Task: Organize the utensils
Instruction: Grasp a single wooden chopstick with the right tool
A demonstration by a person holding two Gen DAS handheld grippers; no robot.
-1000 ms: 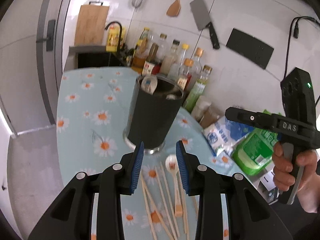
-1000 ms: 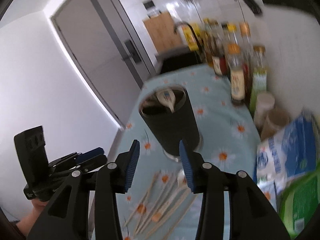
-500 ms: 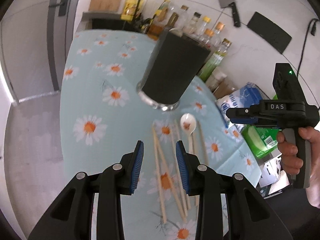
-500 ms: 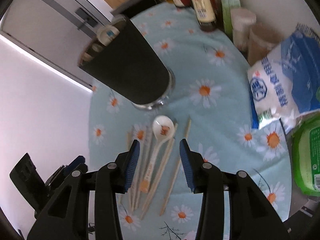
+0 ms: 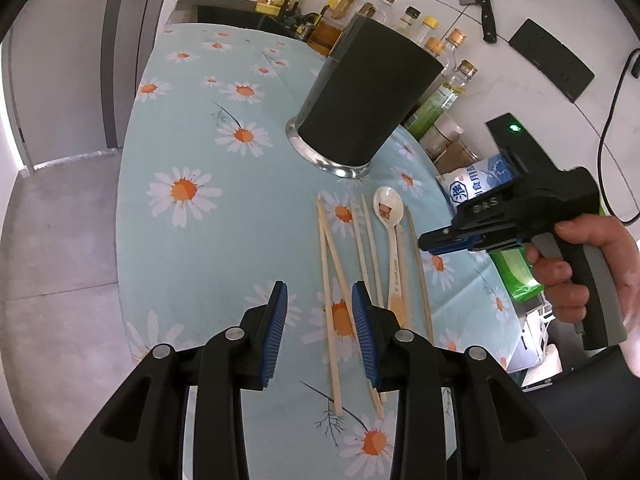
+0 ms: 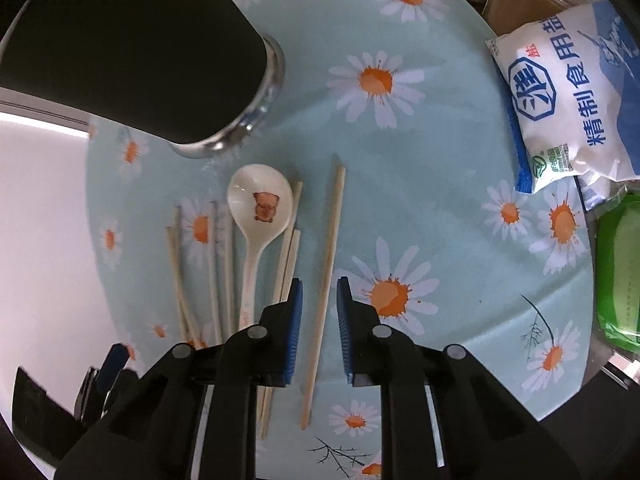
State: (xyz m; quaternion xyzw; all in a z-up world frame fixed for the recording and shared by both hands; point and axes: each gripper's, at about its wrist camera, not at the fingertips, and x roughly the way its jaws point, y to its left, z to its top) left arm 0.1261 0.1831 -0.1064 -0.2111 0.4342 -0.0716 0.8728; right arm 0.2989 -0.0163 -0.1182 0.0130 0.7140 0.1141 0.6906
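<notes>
Right hand-held gripper (image 6: 319,322) points straight down with its jaws closing around one lone chopstick (image 6: 325,280), which lies apart from the rest, so it's the easy pick. Pads aren't pressing on it yet. Left hand-held gripper (image 5: 320,334) hangs partly open and empty over the other chopsticks (image 5: 334,280). Spoon (image 6: 260,216) lies among them, near the black holder (image 5: 368,100) on the counter (image 5: 192,128).
</notes>
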